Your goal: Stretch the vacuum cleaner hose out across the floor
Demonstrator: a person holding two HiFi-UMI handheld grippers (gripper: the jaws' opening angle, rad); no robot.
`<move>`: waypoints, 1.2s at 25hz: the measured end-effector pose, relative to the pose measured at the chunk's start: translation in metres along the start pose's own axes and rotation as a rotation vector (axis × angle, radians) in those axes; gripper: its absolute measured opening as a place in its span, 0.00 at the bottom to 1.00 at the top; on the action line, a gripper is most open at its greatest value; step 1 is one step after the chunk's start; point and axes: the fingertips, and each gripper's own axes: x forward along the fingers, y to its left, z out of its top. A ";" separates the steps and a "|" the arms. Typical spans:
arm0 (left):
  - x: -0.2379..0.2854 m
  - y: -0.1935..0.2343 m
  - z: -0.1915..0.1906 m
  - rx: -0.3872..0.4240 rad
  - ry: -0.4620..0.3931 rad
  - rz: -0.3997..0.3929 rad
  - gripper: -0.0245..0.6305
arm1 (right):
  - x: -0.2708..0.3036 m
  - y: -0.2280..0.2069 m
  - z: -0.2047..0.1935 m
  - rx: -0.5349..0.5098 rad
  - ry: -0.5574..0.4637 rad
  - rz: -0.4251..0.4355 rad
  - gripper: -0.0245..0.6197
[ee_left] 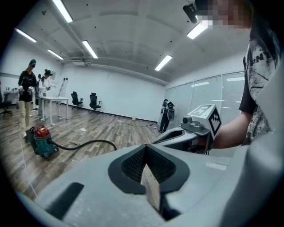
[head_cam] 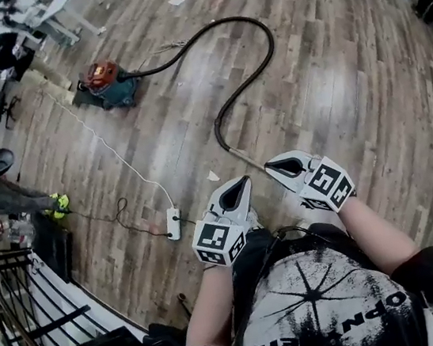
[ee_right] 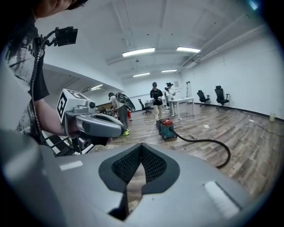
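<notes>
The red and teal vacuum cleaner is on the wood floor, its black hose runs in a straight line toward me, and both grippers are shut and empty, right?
The hose isn't straight: the head view shows it leaving the vacuum cleaner, arcing over and snaking back toward you. The rest holds: wood floor, left gripper and right gripper shut and empty.

The left tool (head_cam: 242, 183) and right tool (head_cam: 274, 166) sit closed, empty.

You wore a black short-sleeved T-shirt (head_cam: 323, 309) with a white starburst print and lettering. Your left gripper (head_cam: 243, 180) and right gripper (head_cam: 270, 165) were pale grey with black mesh insides, each carrying a black-and-white marker cube (head_cam: 220, 241).
</notes>
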 end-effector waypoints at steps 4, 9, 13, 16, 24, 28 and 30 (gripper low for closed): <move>0.005 0.044 0.014 0.037 0.007 -0.096 0.04 | 0.024 -0.015 0.008 0.047 -0.012 -0.119 0.05; 0.020 0.083 0.014 0.045 0.038 -0.171 0.04 | 0.045 -0.036 0.010 0.063 0.000 -0.218 0.05; 0.035 0.084 -0.015 0.039 0.077 -0.218 0.04 | 0.045 -0.043 -0.008 0.061 0.013 -0.265 0.05; 0.044 0.072 -0.023 0.033 0.094 -0.238 0.04 | 0.035 -0.047 -0.018 0.065 0.025 -0.287 0.05; 0.052 0.053 -0.005 0.014 0.069 -0.228 0.04 | 0.014 -0.050 -0.016 0.067 0.062 -0.265 0.05; 0.085 0.064 -0.054 0.005 0.075 -0.245 0.04 | 0.032 -0.073 -0.073 0.063 0.092 -0.275 0.05; 0.105 0.075 -0.070 0.002 0.080 -0.261 0.04 | 0.045 -0.092 -0.095 0.077 0.108 -0.291 0.05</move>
